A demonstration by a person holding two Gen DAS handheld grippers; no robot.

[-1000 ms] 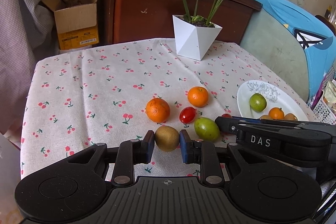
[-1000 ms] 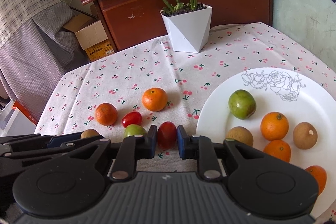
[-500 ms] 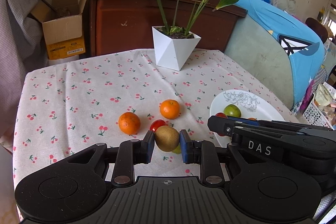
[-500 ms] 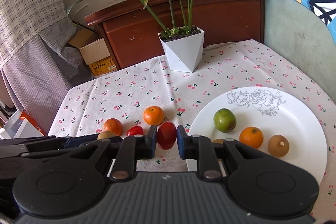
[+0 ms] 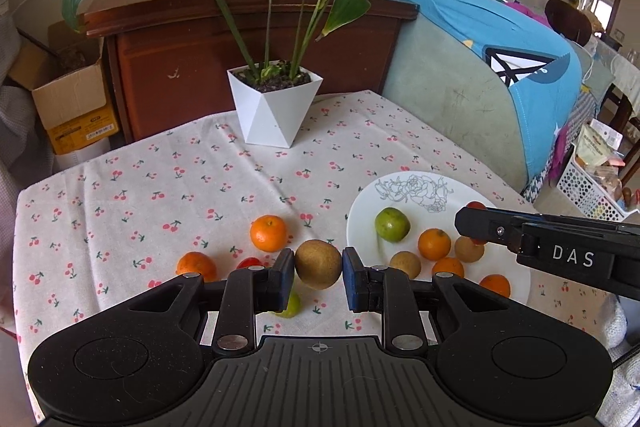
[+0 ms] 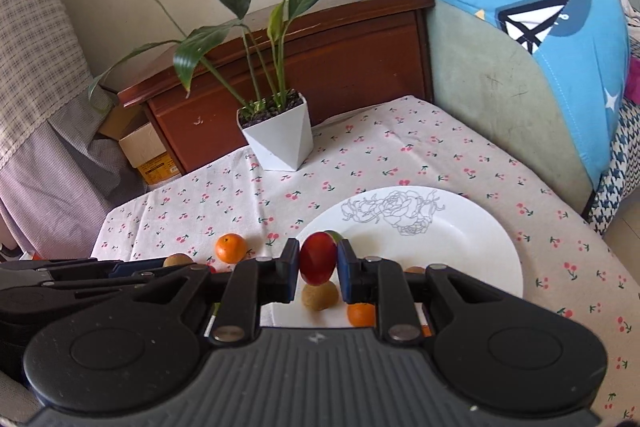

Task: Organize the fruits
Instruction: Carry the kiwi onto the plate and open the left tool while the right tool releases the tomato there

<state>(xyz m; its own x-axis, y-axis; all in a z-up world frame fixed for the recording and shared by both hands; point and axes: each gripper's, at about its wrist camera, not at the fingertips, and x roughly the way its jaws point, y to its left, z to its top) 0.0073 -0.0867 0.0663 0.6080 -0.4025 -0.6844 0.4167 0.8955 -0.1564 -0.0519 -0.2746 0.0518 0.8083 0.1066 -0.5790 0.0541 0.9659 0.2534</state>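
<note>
My left gripper (image 5: 319, 263) is shut on a brown kiwi (image 5: 319, 264) and holds it above the tablecloth, just left of the white plate (image 5: 416, 187). My right gripper (image 6: 318, 263) is shut on a red tomato (image 6: 318, 263) and holds it above the plate (image 6: 460, 239). The plate holds a green fruit (image 5: 392, 224), oranges (image 5: 434, 244) and brown fruits (image 5: 405, 264). On the cloth lie two oranges (image 5: 269, 233), a red tomato (image 5: 249, 262) and a green fruit (image 5: 291, 305), partly hidden by my left fingers.
A white pot with a leafy plant (image 5: 274, 111) stands at the back of the table. A wooden cabinet (image 5: 240, 39) and a cardboard box (image 5: 72, 99) are behind. A padded seat under a blue cloth (image 5: 500, 67) borders the right side.
Both grippers have risen and moved right with their fruit. The right gripper with the tomato is now over the plate; the left with the kiwi is near the plate's left rim.
</note>
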